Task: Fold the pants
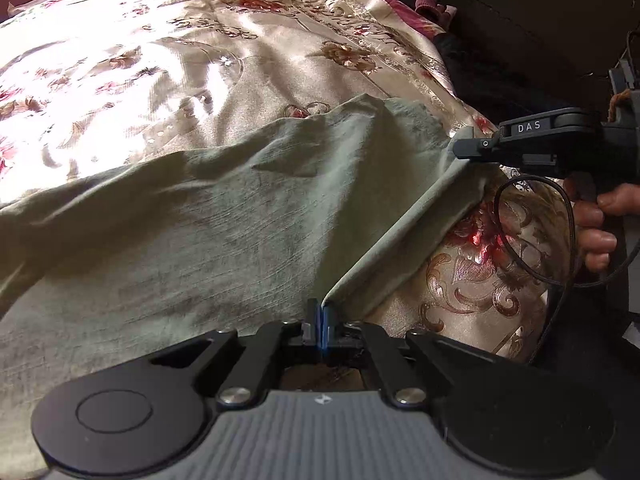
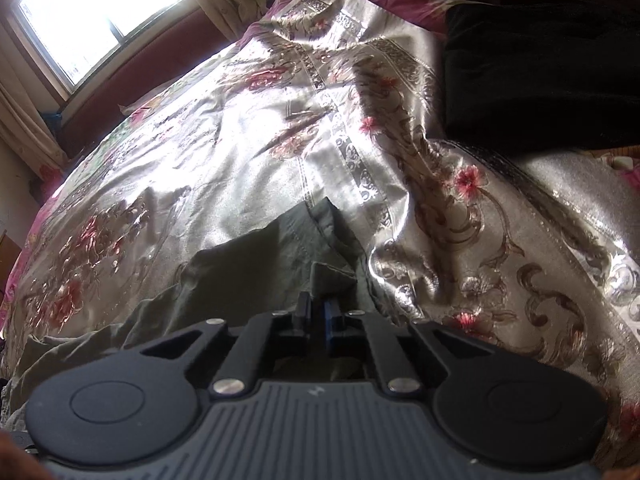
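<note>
my left gripper (image 1: 320, 312) pinches the hem of the olive pants (image 1: 180, 216) lying on a floral satin bedspread (image 1: 160, 60) — my right gripper (image 1: 466, 148), lettered "das", clamps another corner.

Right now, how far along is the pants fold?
Early stage. Done: both grips are set. The left gripper and right gripper are each shut on an edge of the olive pants, the cloth taut between them. In hand: that edge lifted off the floral bedspread. Left: no tidy fold shows yet; the rest lies spread and wrinkled.
</note>
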`<state>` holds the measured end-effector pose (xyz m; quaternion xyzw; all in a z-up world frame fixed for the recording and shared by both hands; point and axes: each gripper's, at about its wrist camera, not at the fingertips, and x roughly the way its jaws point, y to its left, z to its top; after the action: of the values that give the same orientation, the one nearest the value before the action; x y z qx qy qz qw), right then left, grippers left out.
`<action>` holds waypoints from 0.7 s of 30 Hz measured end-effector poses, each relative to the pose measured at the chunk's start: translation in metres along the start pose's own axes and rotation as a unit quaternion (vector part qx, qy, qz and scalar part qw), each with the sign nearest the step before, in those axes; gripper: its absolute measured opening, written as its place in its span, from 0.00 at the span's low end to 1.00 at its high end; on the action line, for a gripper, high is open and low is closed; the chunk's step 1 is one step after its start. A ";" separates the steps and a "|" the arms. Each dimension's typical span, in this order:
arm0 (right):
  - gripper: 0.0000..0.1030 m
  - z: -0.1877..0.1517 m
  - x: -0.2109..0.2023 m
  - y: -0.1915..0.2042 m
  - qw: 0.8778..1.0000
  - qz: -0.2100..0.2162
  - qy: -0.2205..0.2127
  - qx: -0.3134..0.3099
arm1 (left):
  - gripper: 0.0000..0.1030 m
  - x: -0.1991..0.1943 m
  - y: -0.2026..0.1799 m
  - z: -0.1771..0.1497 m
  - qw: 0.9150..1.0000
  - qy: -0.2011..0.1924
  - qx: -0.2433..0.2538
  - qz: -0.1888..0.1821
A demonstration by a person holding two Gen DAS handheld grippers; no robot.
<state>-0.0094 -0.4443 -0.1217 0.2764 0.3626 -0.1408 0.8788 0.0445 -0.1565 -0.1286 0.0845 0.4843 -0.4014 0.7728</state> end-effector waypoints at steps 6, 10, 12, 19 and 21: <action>0.02 -0.011 -0.023 0.013 0.998 -0.037 -0.028 -0.053 | 0.15 -0.002 -0.003 -0.001 1.000 0.001 0.009 -0.006; 0.02 -0.020 -0.021 0.008 0.996 -0.059 -0.011 -0.062 | 0.15 -0.001 -0.004 -0.003 1.000 0.006 0.013 -0.011; 0.02 -0.023 -0.021 0.006 0.996 -0.064 -0.006 -0.062 | 0.15 -0.001 -0.003 -0.003 1.000 0.007 0.012 -0.013; 0.02 -0.029 -0.034 0.014 0.992 -0.077 -0.020 -0.093 | 0.16 -0.004 -0.001 -0.005 1.000 0.002 0.014 -0.026; 0.03 -0.030 -0.028 0.015 0.991 -0.091 0.005 -0.103 | 0.16 -0.005 -0.001 -0.005 0.999 0.003 0.016 -0.029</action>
<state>-0.0397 -0.4134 -0.1135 0.1508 0.4029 -0.1803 0.8845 0.0392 -0.1516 -0.1271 0.0836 0.4823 -0.4312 0.7580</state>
